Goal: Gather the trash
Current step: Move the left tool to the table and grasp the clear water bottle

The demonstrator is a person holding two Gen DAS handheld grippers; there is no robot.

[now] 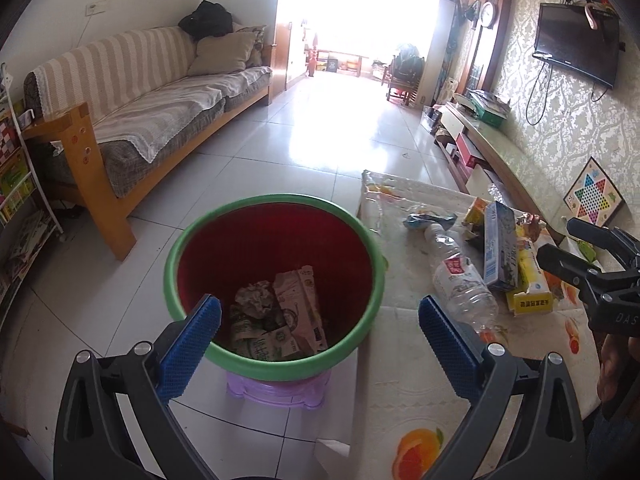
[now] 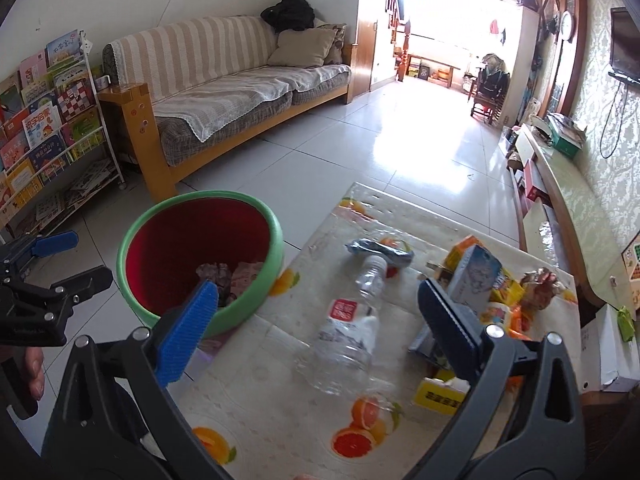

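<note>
Left gripper (image 1: 320,320) hangs over the bin (image 1: 176,280), blue pads spread wide, nothing between them. The bin, red inside with a green rim, sits on a purple stool (image 1: 276,392) just beside the table (image 1: 400,400) edge; crumpled paper (image 1: 256,300) and flattened cartons (image 1: 300,304) lie at its bottom. Right gripper (image 2: 318,308) is over the table, jaws wide apart and holding nothing — a clear plastic bottle (image 2: 352,332) lies on its side on the fruit-print cloth in the gap between the fingers. Past the bottle: a blue wrapper (image 2: 378,250) near its cap, a grey-blue box (image 2: 474,276), yellow boxes (image 2: 440,394) and more wrappers — all loose on the table. Sofa (image 2: 224,80) behind the bin.
</note>
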